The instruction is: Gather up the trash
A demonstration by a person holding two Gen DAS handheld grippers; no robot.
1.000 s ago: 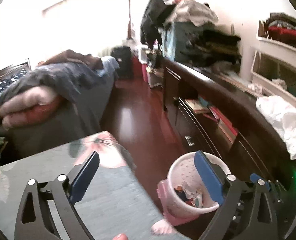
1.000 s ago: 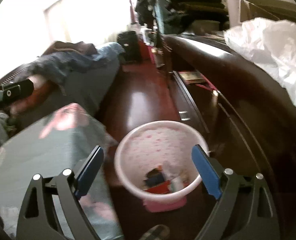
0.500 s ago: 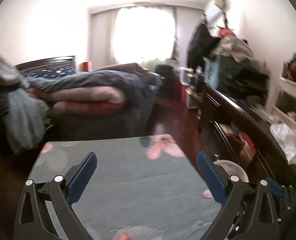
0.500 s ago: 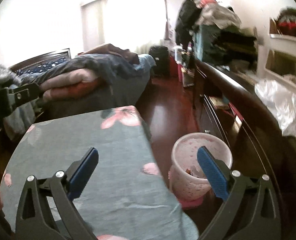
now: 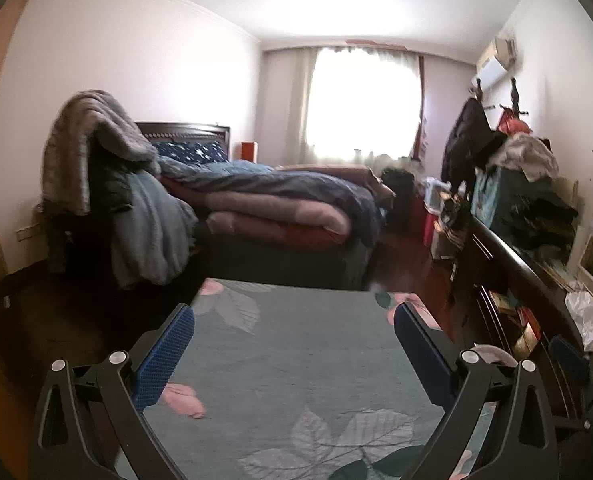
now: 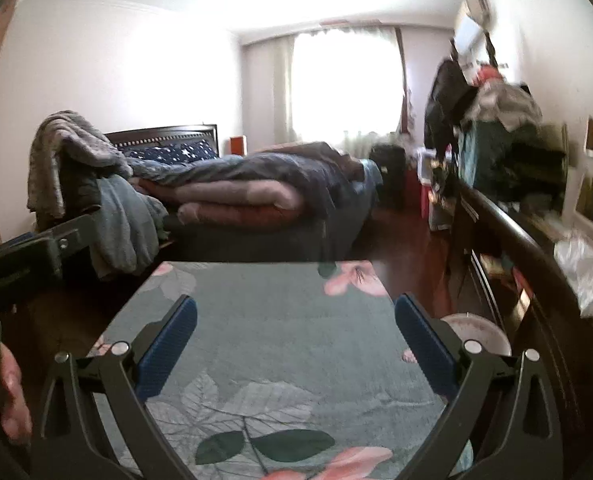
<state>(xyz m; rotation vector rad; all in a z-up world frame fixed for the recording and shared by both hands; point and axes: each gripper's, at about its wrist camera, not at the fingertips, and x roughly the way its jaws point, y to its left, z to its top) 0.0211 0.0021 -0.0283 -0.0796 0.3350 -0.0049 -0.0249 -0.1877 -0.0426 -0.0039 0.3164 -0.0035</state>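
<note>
My left gripper (image 5: 294,320) is open and empty above a table with a grey-green floral cloth (image 5: 296,368). My right gripper (image 6: 295,310) is also open and empty above the same cloth (image 6: 280,344). The pink trash bin (image 6: 482,334) stands on the floor off the table's right edge, only its rim showing behind the right finger; a sliver of it shows in the left wrist view (image 5: 492,354). No loose trash shows on the cloth.
A bed (image 5: 280,208) piled with blankets stands beyond the table. A dark dresser (image 6: 508,232) loaded with clothes runs along the right wall, with a crumpled white plastic bag (image 6: 584,268) on it. The left gripper's body (image 6: 20,256) and a hand sit at the left.
Both grippers have swung up and left, from above the trash bin to above the table. The bin has slid to the right edge of both views. Both stay open.
</note>
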